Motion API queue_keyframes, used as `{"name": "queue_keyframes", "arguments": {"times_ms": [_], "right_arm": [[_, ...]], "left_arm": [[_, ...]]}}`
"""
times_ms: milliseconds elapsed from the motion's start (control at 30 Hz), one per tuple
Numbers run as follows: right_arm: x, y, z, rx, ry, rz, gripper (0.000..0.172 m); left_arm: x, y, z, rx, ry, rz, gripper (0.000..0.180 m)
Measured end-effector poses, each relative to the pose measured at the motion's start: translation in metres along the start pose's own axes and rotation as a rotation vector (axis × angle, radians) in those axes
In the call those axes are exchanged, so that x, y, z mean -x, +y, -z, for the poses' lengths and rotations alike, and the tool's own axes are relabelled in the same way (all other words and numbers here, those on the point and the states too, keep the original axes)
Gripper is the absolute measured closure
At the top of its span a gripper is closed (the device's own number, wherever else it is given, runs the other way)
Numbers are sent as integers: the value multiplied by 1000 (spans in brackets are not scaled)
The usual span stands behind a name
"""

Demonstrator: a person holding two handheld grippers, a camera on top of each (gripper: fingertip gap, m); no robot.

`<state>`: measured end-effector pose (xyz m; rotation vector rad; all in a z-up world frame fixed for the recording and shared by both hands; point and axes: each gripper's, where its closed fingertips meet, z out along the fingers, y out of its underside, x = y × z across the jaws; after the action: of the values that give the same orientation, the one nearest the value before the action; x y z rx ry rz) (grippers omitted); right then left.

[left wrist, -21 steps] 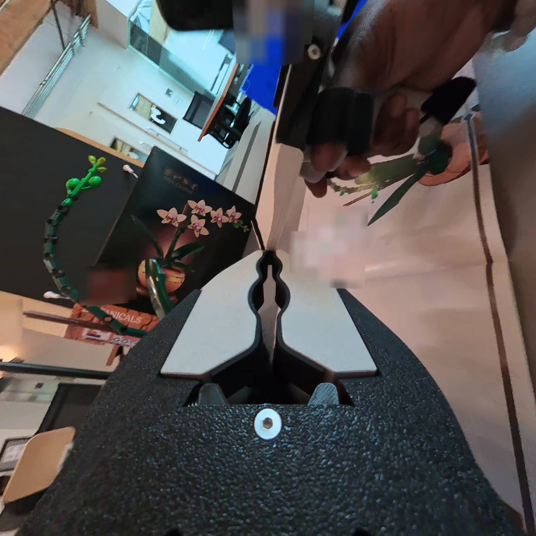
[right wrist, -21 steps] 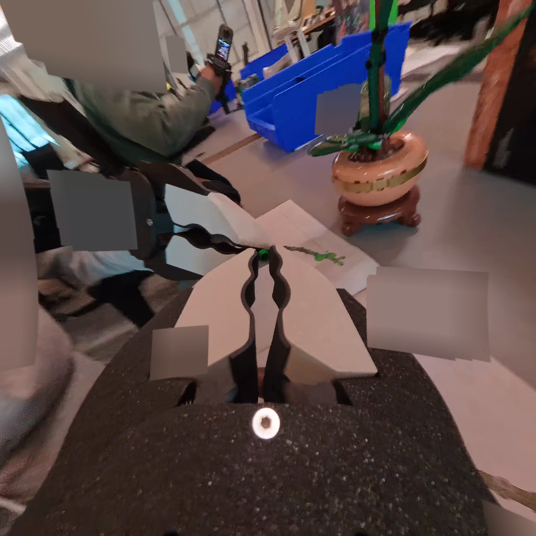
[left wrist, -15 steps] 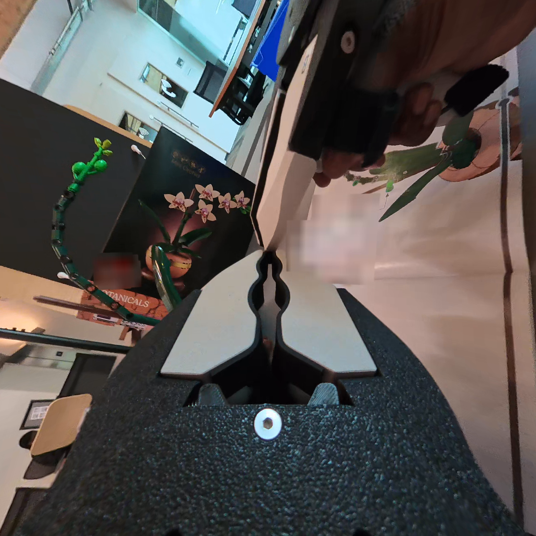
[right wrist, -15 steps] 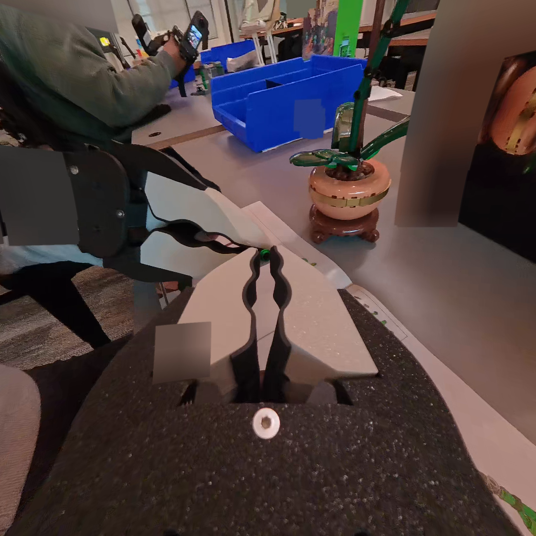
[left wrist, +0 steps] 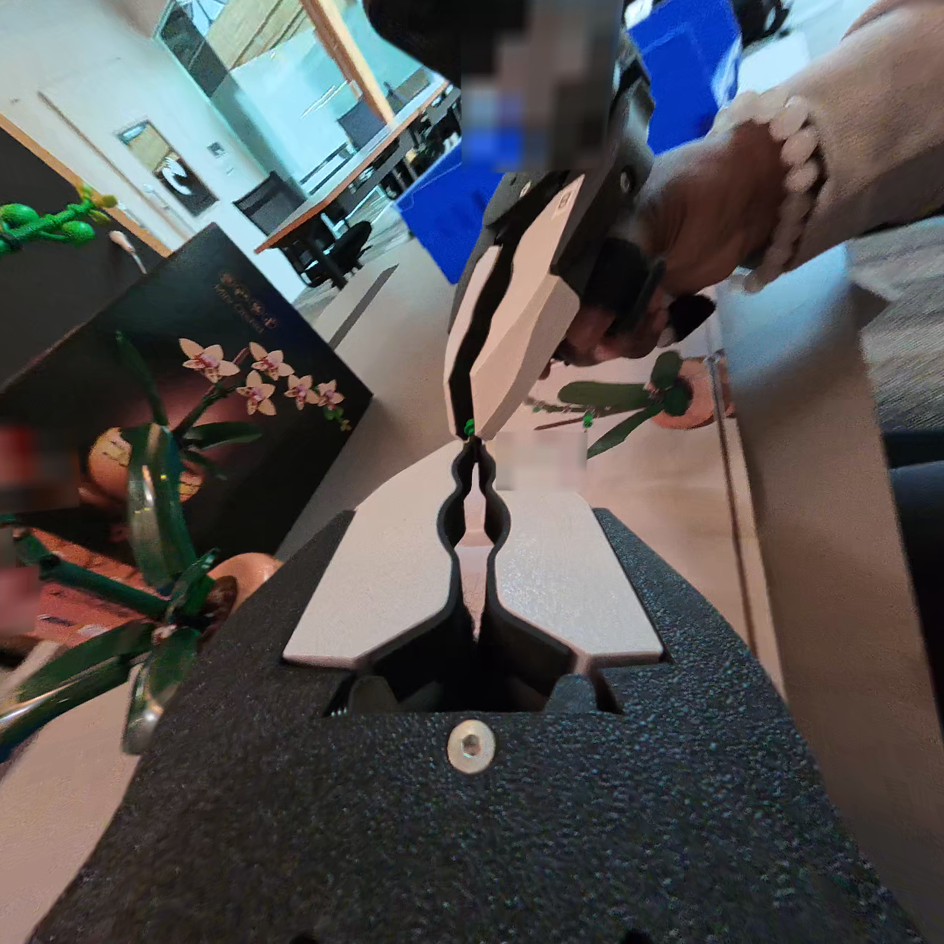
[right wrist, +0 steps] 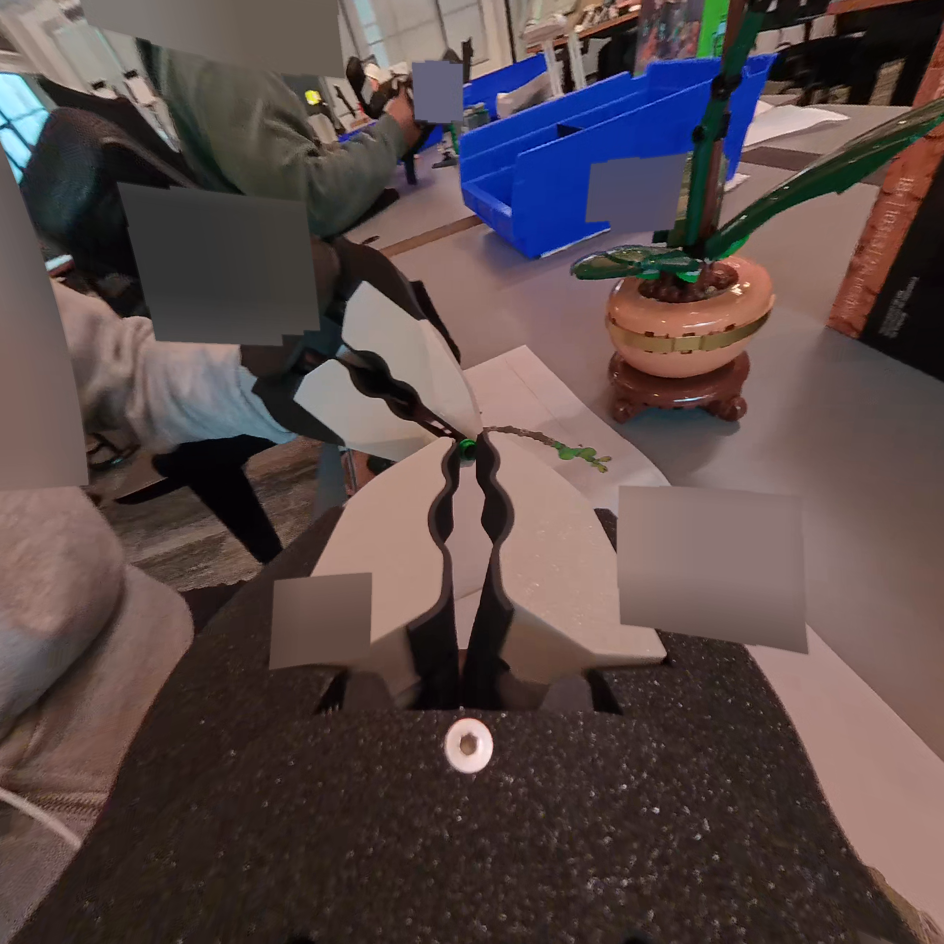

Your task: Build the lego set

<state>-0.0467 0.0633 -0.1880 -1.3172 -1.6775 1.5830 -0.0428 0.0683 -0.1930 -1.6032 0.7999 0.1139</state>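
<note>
Our right gripper (right wrist: 467,449) has its tips clamped on a small green piece (right wrist: 466,450), seen pinched between the two black pads. Our left gripper (left wrist: 472,449) has its tips pressed together; in the right wrist view something thin and dark shows between them, reaching toward the green piece, but we cannot tell what it is. The two grippers meet tip to tip above the paper sheet (right wrist: 536,393), in the air, with the pot (right wrist: 687,319) well apart on the table (right wrist: 843,459) and the box (left wrist: 204,368) behind it.

We judge the hold fragile: only the very ends of our right pads (right wrist: 485,459) grip the piece, so a sideways nudge from the left tips could twist it out, and it would drop onto the sheet or off the table edge nearby. Pushing off-axis could also pop it free.
</note>
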Motion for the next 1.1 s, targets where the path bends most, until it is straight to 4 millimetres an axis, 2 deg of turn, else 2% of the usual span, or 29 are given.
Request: {"name": "queue_keyframes", "arguments": {"times_ms": [133,300,467,600,700,800,867,933,1100], "right_arm": [[11,-6,4,-44,-113,-16,167],[21,-13,8,-90,-212,-65,167],[17,-14,6,-90,-174,-76,167],[3,-7,3,6,47,117,167],[2,-9,1,49,195,317,167],[3,-10,0,118,343,631,166],[5,-11,-1,123,389,729,166],[5,-11,0,107,379,711,166],[18,-14,3,-35,25,270,167]], "left_arm": [[-5,-13,6,-122,129,199,179],[-8,-24,11,-227,224,342,179],[-5,-23,10,-230,219,408,179],[-2,-8,2,-101,123,343,180],[0,-7,3,-101,162,468,180],[-1,-5,4,-114,241,637,180],[-2,-5,6,-132,301,744,180],[-2,-6,7,-154,329,783,180],[-8,-19,12,-218,324,549,180]]}}
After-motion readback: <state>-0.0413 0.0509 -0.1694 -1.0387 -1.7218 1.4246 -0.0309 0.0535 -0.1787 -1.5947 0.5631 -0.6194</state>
